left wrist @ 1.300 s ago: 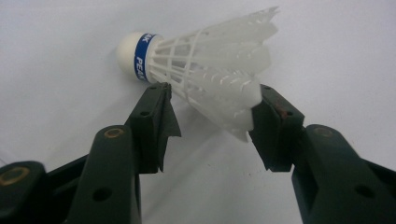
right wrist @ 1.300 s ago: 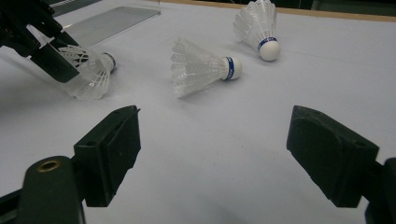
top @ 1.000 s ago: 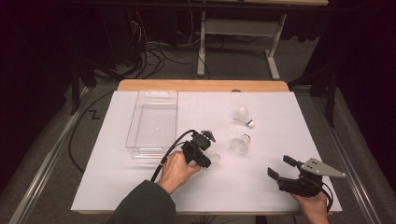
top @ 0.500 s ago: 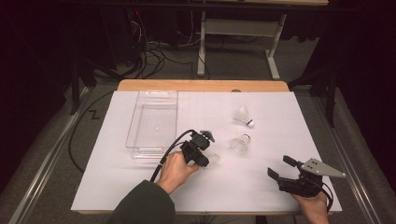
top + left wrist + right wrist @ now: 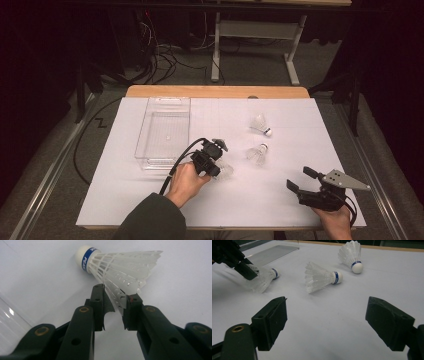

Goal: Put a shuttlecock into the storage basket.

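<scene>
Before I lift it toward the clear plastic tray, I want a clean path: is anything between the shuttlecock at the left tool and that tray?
Nothing visible: only bare white table cover lies between the white feather shuttlecock and the clear plastic tray.

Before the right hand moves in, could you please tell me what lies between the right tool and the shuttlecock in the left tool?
Bare white table cover, as the high view shows; the right tool has a free stretch to that shuttlecock.

A white feathered shuttlecock (image 5: 117, 267) with a blue-banded cork lies on its side on the white surface (image 5: 260, 200), just beside the clear bin's (image 5: 145, 137) near corner, its skirt pinched at the edge.
</scene>
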The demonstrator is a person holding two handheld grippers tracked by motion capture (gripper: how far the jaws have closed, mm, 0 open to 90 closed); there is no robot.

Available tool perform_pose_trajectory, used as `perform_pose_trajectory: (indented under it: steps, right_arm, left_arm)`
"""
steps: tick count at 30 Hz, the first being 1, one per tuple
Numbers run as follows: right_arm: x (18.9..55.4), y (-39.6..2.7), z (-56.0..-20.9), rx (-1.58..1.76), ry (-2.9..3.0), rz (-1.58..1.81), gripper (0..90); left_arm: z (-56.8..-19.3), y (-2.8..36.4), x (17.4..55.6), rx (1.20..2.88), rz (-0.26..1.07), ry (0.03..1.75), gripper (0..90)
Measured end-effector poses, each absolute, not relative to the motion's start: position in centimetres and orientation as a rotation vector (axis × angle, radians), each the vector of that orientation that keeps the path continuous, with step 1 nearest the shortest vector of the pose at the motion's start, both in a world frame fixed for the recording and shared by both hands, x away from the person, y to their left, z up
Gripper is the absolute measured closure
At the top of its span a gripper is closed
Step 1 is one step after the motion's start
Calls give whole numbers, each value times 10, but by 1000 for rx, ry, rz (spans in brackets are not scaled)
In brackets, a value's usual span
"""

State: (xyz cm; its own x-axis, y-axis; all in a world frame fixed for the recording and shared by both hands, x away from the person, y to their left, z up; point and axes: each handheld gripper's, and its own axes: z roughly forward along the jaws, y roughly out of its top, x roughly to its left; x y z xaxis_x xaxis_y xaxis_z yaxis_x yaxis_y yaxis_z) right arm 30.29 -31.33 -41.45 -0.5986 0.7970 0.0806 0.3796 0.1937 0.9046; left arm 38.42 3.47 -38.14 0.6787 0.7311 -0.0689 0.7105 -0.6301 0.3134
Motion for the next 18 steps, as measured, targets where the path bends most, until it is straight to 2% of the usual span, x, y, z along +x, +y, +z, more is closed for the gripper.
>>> perform_pose_trajectory:
  steps: [18]
  right_arm:
    - [303,-313,-415,1100,2068,1383,184]
  left_arm:
    - [-380,37,383,2589,129,1139,870]
